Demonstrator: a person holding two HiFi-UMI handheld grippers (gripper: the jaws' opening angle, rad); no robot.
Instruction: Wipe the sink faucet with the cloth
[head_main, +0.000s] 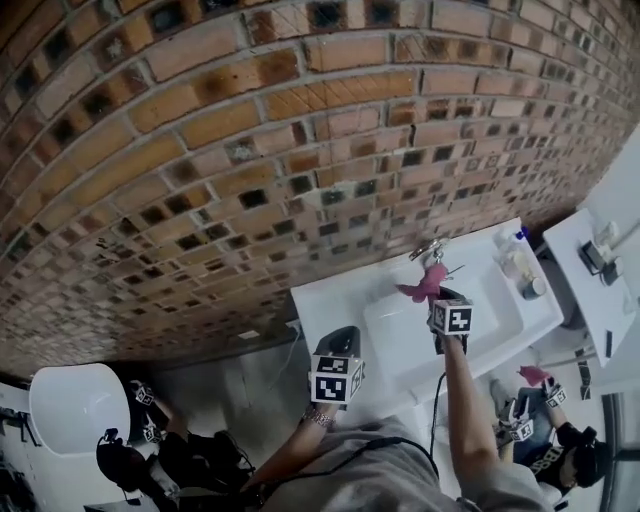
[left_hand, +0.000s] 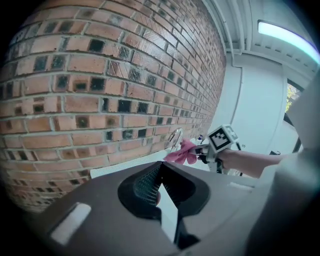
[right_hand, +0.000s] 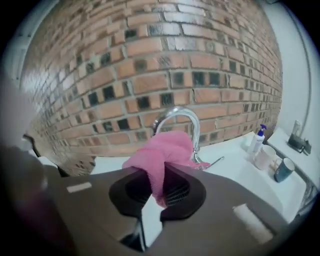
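Note:
The chrome faucet (head_main: 430, 250) rises at the back of the white sink (head_main: 505, 325), against the brick wall. My right gripper (head_main: 435, 298) is shut on a pink cloth (head_main: 420, 288), held just in front of the faucet. In the right gripper view the cloth (right_hand: 162, 152) bunches out between the jaws of my right gripper (right_hand: 159, 176) and covers the lower part of the faucet's arch (right_hand: 176, 115). My left gripper (head_main: 344, 334) hangs back at the sink's left front edge. In its own view it (left_hand: 161, 167) is shut with nothing in it, and the cloth (left_hand: 182, 152) shows by the faucet (left_hand: 175, 137).
A spray bottle (right_hand: 257, 137) and two cups (right_hand: 263, 157) stand on the sink's right end. A white shelf (head_main: 590, 270) lies further right. A white toilet (head_main: 75, 405) sits at the lower left. The brick wall (head_main: 250, 150) runs close behind the faucet.

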